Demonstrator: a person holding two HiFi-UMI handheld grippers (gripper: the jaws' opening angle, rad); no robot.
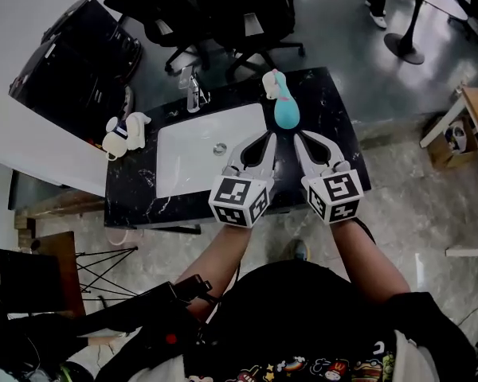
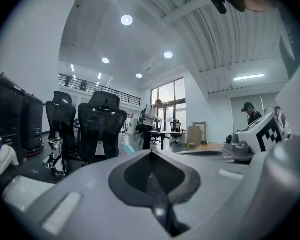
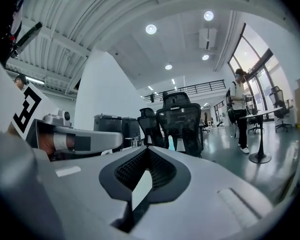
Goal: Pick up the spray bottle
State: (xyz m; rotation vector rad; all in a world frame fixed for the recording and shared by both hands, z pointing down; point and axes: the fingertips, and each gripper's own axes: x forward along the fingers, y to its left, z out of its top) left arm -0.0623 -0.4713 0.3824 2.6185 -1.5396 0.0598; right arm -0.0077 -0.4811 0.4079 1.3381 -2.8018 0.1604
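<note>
A teal spray bottle (image 1: 286,110) with a white and pink head stands upright near the back right of the black marble counter (image 1: 331,118). My left gripper (image 1: 268,137) and right gripper (image 1: 300,137) point at it from the front, their tips just short of its base on either side, apart from it. Both are shut with nothing between the jaws. In the left gripper view only a sliver of the bottle (image 2: 129,148) shows over the shut jaws. The right gripper view shows its top (image 3: 171,143) in front of a chair.
A white sink (image 1: 211,146) with a chrome faucet (image 1: 193,91) fills the counter's middle. A white plush-like thing (image 1: 126,131) lies at the counter's left end. Black office chairs (image 1: 223,14) and black bins (image 1: 72,62) stand behind. A person (image 3: 238,109) stands far off.
</note>
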